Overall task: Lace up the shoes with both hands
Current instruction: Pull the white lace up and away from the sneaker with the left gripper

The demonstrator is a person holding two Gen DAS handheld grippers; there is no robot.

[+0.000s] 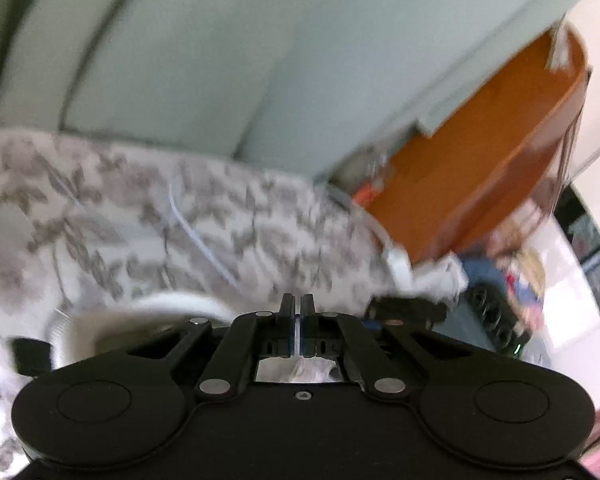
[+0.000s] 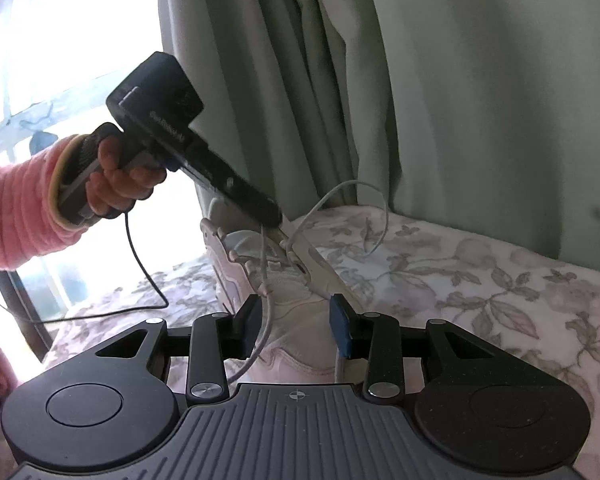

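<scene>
On the left, my left tool is pressed together on the lace just above the shoe's eyelets, pinching it so I can draw it up through a hole; its own view is blurred, but a thin pale strip shows between the pads. The shoe sits on the flowered bed cover with its toe toward me. To the right, my right tool stands spread about the toe, likely steadying it, though whether the pads actually press I cannot tell.

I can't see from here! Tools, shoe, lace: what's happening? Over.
Left tool shut on the lace. Right tool straddling the shoe; grip unclear. Nothing blocking the eyelets.
</scene>
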